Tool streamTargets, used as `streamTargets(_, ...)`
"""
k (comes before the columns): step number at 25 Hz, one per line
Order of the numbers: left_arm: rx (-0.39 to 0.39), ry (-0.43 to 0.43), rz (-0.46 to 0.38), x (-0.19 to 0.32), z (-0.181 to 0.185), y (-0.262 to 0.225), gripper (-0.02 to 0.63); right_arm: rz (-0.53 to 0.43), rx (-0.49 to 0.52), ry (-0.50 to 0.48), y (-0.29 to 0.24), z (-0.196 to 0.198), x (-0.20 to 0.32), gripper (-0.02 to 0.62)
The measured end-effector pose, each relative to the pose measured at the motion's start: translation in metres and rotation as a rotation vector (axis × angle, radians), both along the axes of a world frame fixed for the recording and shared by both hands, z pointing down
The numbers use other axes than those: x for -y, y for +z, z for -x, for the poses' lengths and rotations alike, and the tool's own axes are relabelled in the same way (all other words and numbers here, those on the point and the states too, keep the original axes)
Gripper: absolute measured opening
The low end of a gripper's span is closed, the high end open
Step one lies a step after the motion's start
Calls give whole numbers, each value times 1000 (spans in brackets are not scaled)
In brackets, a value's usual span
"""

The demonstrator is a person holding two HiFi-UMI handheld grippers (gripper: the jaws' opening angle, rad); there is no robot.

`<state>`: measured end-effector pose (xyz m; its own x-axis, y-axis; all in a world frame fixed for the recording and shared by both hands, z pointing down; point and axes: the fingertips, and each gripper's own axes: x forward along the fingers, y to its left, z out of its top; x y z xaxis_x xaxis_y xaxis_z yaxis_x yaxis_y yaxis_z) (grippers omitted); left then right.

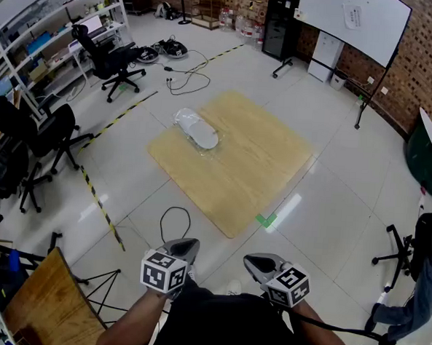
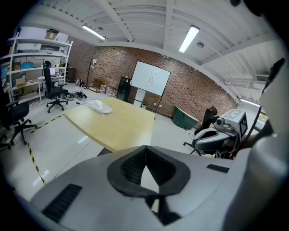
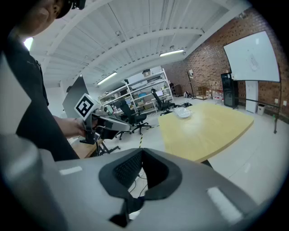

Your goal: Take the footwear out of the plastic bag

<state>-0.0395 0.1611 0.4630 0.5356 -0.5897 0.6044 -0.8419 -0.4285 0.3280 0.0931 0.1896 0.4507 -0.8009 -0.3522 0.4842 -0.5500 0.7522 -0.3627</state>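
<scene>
A clear plastic bag (image 1: 195,129) with a pale shoe inside lies near the far left corner of the low wooden table (image 1: 238,169). It also shows as the bag (image 2: 98,105) in the left gripper view and as the bag (image 3: 183,112) in the right gripper view, far off in both. My left gripper (image 1: 184,246) and right gripper (image 1: 258,264) are held close to my body, well short of the table. Both are shut with nothing between the jaws. The left gripper (image 2: 145,153) points at the table (image 2: 122,124); the right gripper (image 3: 142,155) looks past the table (image 3: 212,128).
Black office chairs (image 1: 110,56) and shelving (image 1: 41,41) line the left side. Cables (image 1: 184,77) and striped floor tape (image 1: 98,197) lie on the tiles. A whiteboard (image 1: 356,23) stands at the back right, a small wooden desk (image 1: 47,304) at the near left.
</scene>
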Motion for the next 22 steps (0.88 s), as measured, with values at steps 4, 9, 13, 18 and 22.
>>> streamTargets(4, 7, -4, -8, -2, -22, 6, 8, 11, 0, -17, 16, -26, -7, 3)
streamTargets(9, -56, -3, 21, -10, -47, 11, 6, 64, 41, 11, 28, -44, -6, 3)
streamTargets(13, -34, 21, 34, -10, -45, 9, 8, 90, 82, 61, 27, -42, 16, 3)
streamTargets(18, -6, -17, 33, 21, -19, 14, 6, 101, 97, 81, 32, -30, 43, 3)
streamTargets(22, 1, -23, 13, 67, 4, 22, 7, 110, 83, 87, 41, -13, 76, 3)
